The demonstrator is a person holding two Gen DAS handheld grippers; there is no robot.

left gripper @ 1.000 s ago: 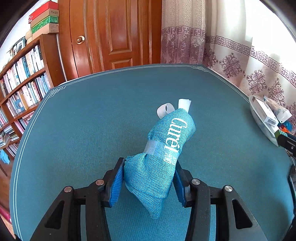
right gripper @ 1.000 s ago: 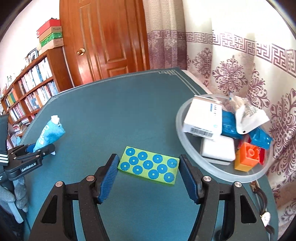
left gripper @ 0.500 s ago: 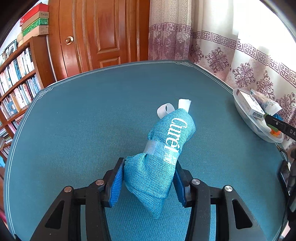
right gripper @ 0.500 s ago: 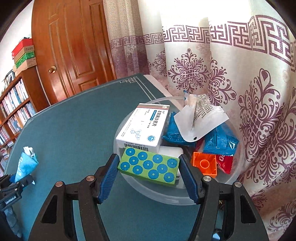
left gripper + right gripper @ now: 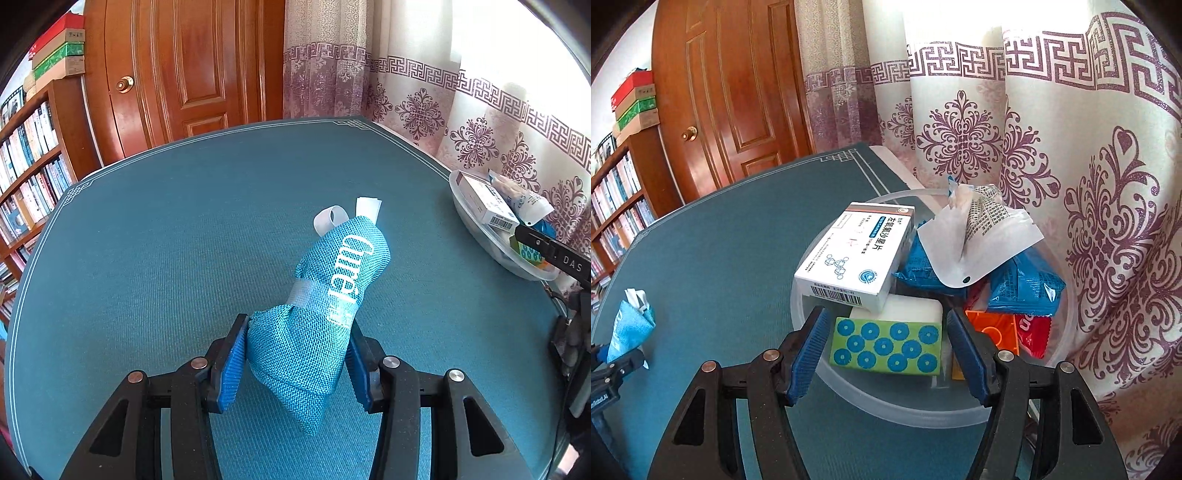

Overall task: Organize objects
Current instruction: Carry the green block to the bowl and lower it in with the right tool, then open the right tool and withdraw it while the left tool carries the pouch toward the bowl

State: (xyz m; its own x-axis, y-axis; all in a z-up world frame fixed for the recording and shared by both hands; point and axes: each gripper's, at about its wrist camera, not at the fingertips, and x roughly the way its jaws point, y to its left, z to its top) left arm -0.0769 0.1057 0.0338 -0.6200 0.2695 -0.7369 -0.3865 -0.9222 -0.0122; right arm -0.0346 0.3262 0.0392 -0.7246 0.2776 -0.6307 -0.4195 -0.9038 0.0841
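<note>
Right hand-held gripper (image 5: 886, 349) clamps the green dotted block (image 5: 885, 348) above the clear bowl (image 5: 905, 408), best lowered gently beside the white box (image 5: 855, 254); left hand-held gripper (image 5: 293, 363) grips the blue pouch (image 5: 314, 314).

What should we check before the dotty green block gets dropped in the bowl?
1. Block held firmly: ok. The right gripper has both pads against the green block with blue dots.
2. Block over the bowl: ok. It hangs inside the rim of the clear plastic bowl.
3. Landing spot: not ok. The white block and the white medicine box already fill the space beneath, so it may land crooked.
4. Orange brick out of the way: cannot tell, it is partly hidden behind a finger.
5. Other hand waiting safely: ok. The left gripper holds the teal mesh pouch away from the bowl.
</note>
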